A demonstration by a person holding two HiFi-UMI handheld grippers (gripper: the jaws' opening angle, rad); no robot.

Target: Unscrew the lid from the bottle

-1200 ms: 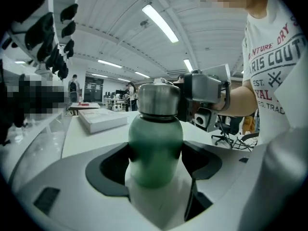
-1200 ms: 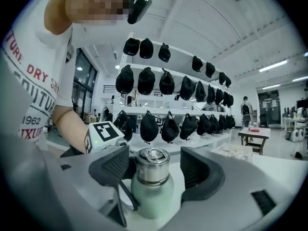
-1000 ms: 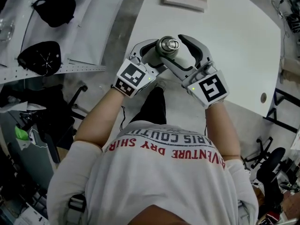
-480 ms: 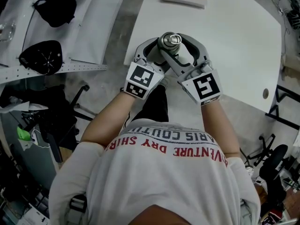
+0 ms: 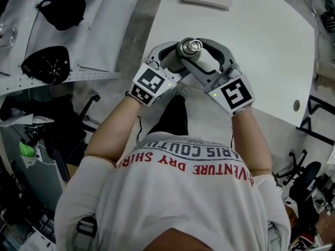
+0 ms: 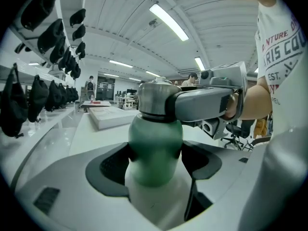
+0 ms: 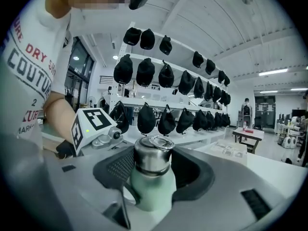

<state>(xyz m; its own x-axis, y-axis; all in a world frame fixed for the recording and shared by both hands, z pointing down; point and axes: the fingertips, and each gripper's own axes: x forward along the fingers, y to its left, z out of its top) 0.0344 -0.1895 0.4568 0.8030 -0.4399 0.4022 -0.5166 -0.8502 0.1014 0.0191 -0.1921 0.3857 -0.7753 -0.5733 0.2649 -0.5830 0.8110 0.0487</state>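
White table, near edge; shelves w/ black caps behind. Item: green bottle, upright, over table edge in front of person. L gripper: jaws clamped on bottle body. R gripper: jaws just been closing, now pinching steel lid. Lid on bottle neck.

Left gripper clamped, right gripper fingers just closing, apparently gripping

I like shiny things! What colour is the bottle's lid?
Silver. The lid tops a pale green bottle; clearest in the right gripper view.
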